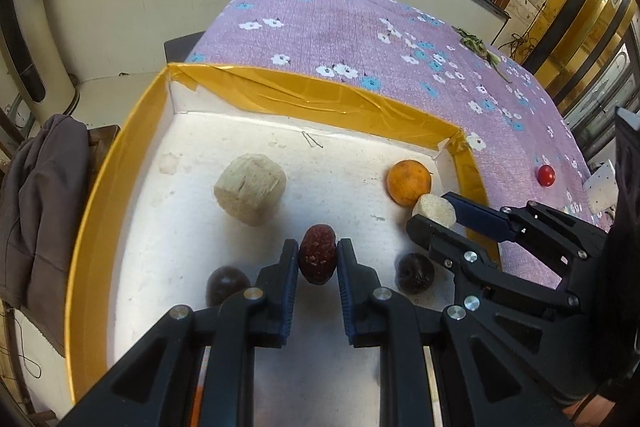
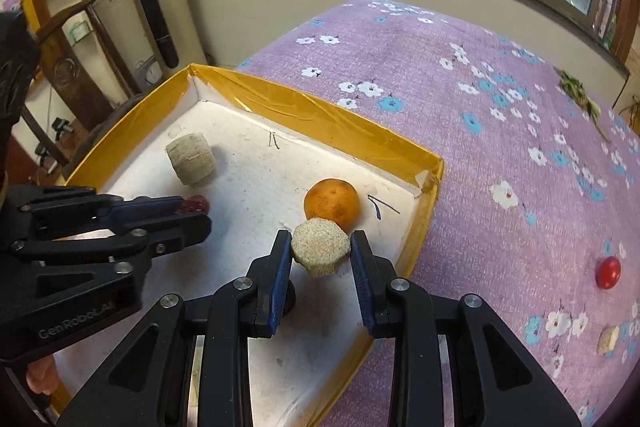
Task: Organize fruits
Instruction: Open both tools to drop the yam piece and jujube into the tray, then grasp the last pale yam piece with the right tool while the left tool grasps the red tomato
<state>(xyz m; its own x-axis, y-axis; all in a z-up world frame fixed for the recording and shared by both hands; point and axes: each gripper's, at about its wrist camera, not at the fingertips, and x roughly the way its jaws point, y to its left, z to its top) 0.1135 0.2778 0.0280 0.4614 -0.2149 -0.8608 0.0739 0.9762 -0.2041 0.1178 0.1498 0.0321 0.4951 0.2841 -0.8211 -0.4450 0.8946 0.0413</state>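
My left gripper (image 1: pixel 318 259) is shut on a dark red wrinkled date (image 1: pixel 317 258), held over the white floor of the yellow-rimmed box (image 1: pixel 280 93). My right gripper (image 2: pixel 320 253) is shut on a pale, rough round fruit slice (image 2: pixel 320 251), just in front of an orange (image 2: pixel 331 203) near the box's right corner. In the left wrist view the right gripper (image 1: pixel 438 215) holds that slice (image 1: pixel 434 211) beside the orange (image 1: pixel 408 181). A larger pale cylinder chunk (image 1: pixel 250 189) lies in the box. Two dark round fruits (image 1: pixel 226 285) (image 1: pixel 415 271) sit on the box floor near my fingers.
The box (image 2: pixel 312 115) rests on a purple flowered cloth (image 2: pixel 500 99). A small red tomato (image 2: pixel 608 271) and a pale fruit piece (image 2: pixel 607 339) lie on the cloth to the right. Green leaves (image 2: pixel 580 95) lie at the far right. A grey garment (image 1: pixel 44 195) hangs left of the box.
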